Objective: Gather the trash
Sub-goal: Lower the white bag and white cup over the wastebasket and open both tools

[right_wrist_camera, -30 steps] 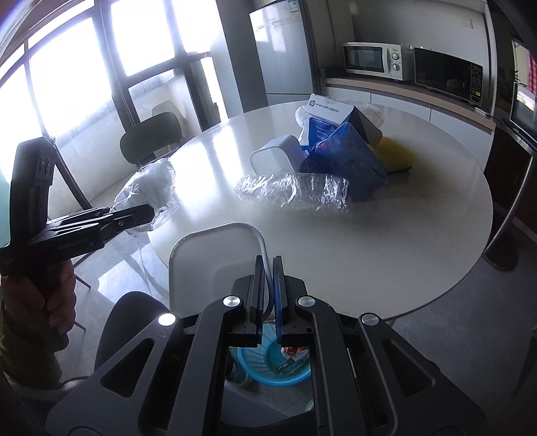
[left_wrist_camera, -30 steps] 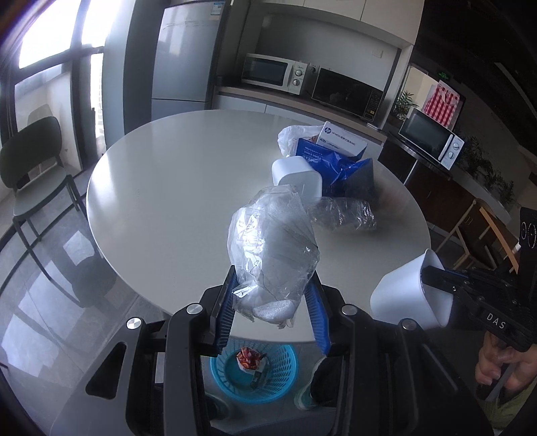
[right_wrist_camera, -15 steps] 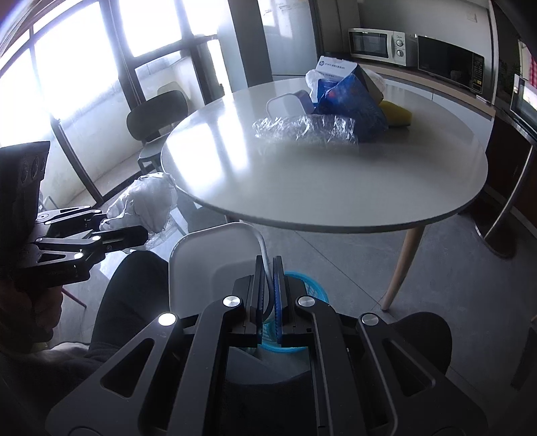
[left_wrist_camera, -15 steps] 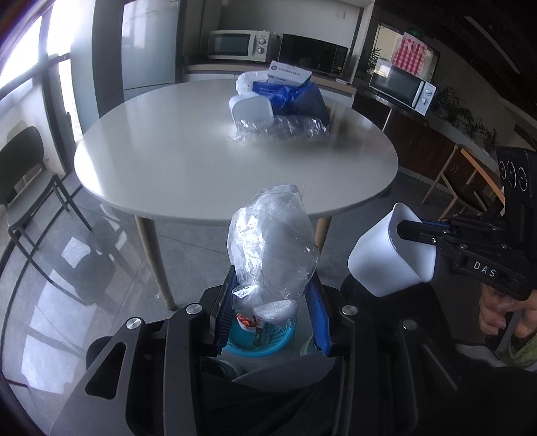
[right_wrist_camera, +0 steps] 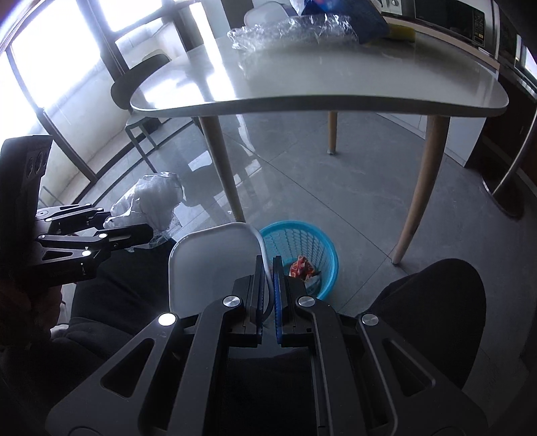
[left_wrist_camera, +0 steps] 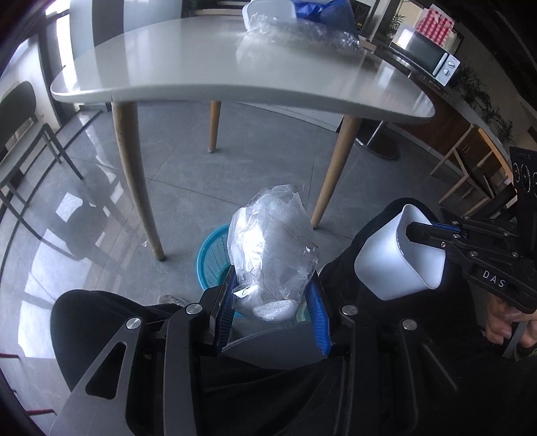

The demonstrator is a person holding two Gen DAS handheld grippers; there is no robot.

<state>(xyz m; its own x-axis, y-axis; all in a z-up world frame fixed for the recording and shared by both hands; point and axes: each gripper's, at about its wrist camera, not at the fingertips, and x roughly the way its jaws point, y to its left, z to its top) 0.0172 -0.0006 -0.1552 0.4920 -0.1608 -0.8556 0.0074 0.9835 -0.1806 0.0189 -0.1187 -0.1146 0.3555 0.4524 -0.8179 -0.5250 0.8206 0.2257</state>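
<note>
Both grippers were held above the blue basket (right_wrist_camera: 298,258), which stood on the grey floor near a leg of the white table (right_wrist_camera: 319,84). The left gripper (left_wrist_camera: 272,302) clamped a crumpled clear plastic bag (left_wrist_camera: 268,251) between its blue pads, jaws part-way closed around the bundle. The right gripper (right_wrist_camera: 267,268) pinched the thin rim of a white plastic container (right_wrist_camera: 214,265), its jaws almost touching. The basket already held a red wrapper (right_wrist_camera: 302,268).

To finish this step well, each gripper would probably need to be centred over the basket mouth before letting go: the bag is light and could drift past the rim, so a low release seems wiser. The container, hanging to the left of the basket in the right wrist view, would likely strike the rim unless shifted right first. More clear wrapping (right_wrist_camera: 292,30) and a blue bag (left_wrist_camera: 322,13) lay on the far part of the table, apparently awaiting collection.
</note>
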